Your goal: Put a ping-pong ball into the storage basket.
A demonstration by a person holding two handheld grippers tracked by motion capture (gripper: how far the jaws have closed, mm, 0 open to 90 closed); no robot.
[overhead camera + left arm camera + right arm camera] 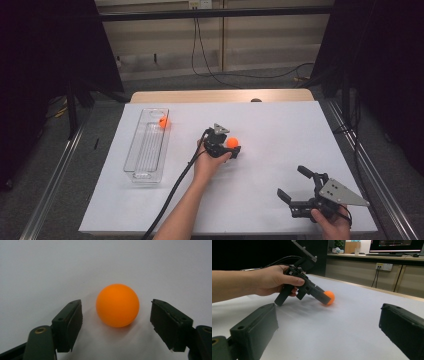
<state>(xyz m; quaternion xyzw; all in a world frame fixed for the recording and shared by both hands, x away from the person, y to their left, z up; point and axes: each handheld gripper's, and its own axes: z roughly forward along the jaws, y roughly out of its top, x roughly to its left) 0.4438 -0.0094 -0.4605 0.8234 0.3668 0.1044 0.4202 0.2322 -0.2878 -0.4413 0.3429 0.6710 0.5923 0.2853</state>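
Note:
An orange ball (232, 142) (117, 305) (330, 297) rests on the white table sheet (280, 120). My left gripper (233, 148) (116, 308) is tilted down at the ball, one jaw on either side of it. A gap shows between each pad and the ball, so nothing is gripped. In the right gripper view, the left gripper (325, 299) is held in a hand with its tips at the ball. My right gripper (291, 181) (328, 315) lies near the table's front right, open with nothing between its jaws.
A clear, long plastic tray (145, 170) stands at the left of the sheet, with a second orange ball (163, 122) at its far end. Black cables trail from the left gripper toward the front edge.

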